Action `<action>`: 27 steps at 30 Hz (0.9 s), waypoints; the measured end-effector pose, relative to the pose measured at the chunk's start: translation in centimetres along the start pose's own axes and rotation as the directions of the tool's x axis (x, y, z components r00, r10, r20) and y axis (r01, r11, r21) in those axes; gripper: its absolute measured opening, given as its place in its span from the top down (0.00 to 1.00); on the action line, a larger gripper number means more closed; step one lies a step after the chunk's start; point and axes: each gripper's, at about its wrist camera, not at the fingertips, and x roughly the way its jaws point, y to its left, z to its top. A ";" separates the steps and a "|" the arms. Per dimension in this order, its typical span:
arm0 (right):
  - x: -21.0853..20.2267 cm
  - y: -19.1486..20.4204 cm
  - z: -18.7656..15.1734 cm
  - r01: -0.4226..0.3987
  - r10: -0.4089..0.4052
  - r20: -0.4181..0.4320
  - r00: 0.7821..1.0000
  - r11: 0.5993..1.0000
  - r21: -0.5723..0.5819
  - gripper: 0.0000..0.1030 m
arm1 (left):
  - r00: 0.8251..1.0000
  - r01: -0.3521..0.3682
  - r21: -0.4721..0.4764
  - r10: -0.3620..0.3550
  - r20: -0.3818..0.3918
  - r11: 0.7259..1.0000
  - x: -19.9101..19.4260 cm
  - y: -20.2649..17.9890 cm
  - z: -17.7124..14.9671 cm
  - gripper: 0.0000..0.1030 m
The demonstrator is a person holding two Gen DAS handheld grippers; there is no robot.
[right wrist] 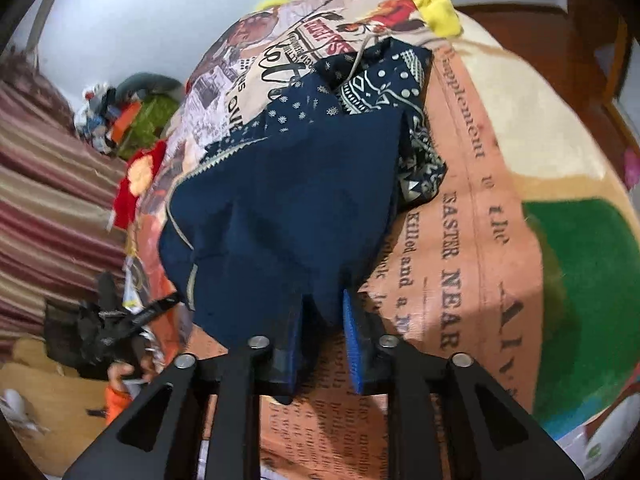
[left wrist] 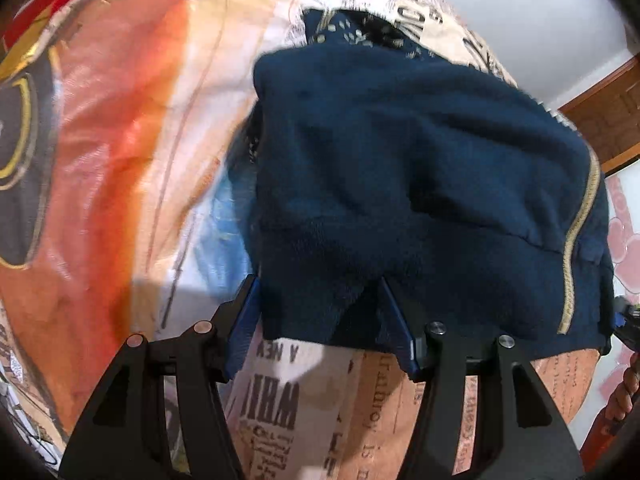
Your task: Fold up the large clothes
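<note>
A dark blue garment [left wrist: 420, 184] with gold trim and a white-patterned part lies partly folded on a printed bedsheet [left wrist: 120, 160]. In the left wrist view my left gripper [left wrist: 320, 312] has the garment's near edge between its blue pads, jaws fairly wide apart, cloth draped between them. In the right wrist view the garment [right wrist: 288, 208] hangs from my right gripper [right wrist: 324, 336], whose pads are close together on a fold of the blue cloth. The patterned part [right wrist: 384, 84] lies at the far end.
The bedsheet [right wrist: 460, 260] shows newspaper print and orange and green patches. A yellow cloth [right wrist: 436, 8] and a red cloth [right wrist: 136, 184] lie on the bed's edges. A striped curtain [right wrist: 44, 184] and clutter [right wrist: 120, 116] are at left. The other gripper [right wrist: 108, 328] shows at lower left.
</note>
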 end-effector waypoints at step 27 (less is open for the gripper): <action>-1.5 4.1 6.1 -0.056 0.105 0.219 0.970 0.974 -0.218 0.91 | 0.905 0.240 0.213 -0.298 0.305 0.947 -12.7 -8.8 7.4 0.96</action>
